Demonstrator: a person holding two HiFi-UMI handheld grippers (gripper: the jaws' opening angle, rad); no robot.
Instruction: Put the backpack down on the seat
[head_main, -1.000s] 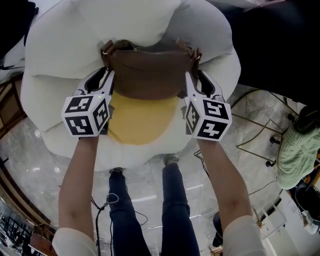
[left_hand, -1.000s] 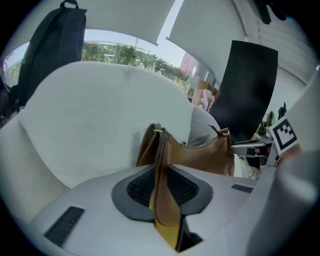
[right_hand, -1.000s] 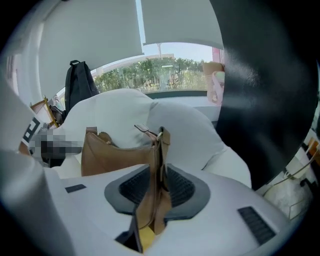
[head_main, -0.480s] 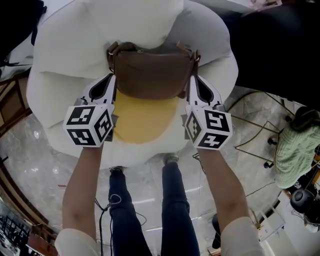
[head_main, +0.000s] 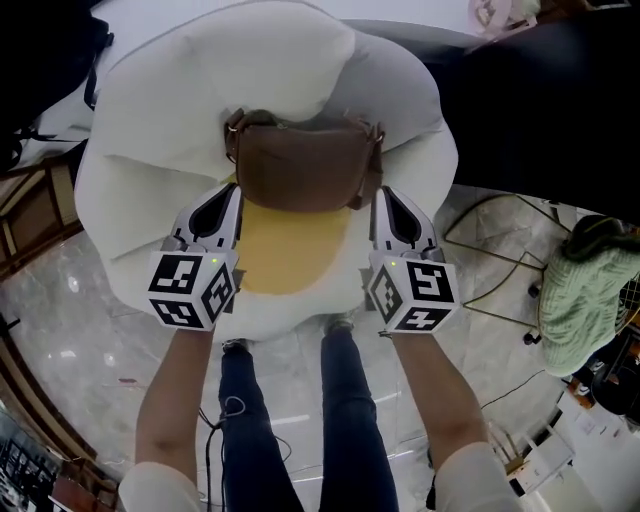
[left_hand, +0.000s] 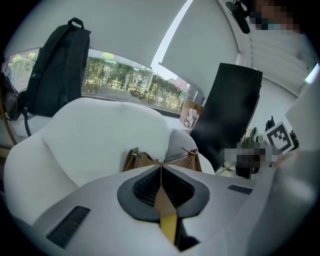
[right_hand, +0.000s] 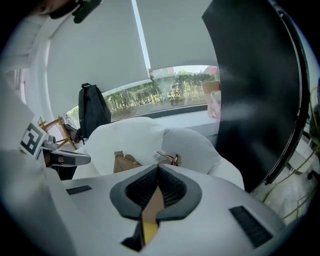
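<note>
Brown leather backpack (head_main: 305, 165): sits upright on the seat, back against the backrest, top strap rings showing; neither gripper holds it.
Seat: white puffy armchair (head_main: 150, 160) with a round yellow seat cushion (head_main: 290, 250); the backpack covers the cushion's rear edge.
Left gripper (head_main: 234, 192): fingers pressed together at the tips with nothing between them; tips just beside the backpack's lower left corner, contact cannot be told.
Right gripper (head_main: 382, 195): fingers likewise closed tip to tip and empty; tips just beside the backpack's lower right corner.
Gripper views: each looks over its closed tips (left_hand: 160, 167) (right_hand: 158, 167) at the backpack beyond (left_hand: 136, 160) (right_hand: 125, 162).
Person: forearms stretched toward the chair, legs in dark blue trousers (head_main: 345, 400) on the pale marble floor (head_main: 60, 300).
Background: black rucksack (left_hand: 60, 70) hangs near the window, behind the armchair.
</note>
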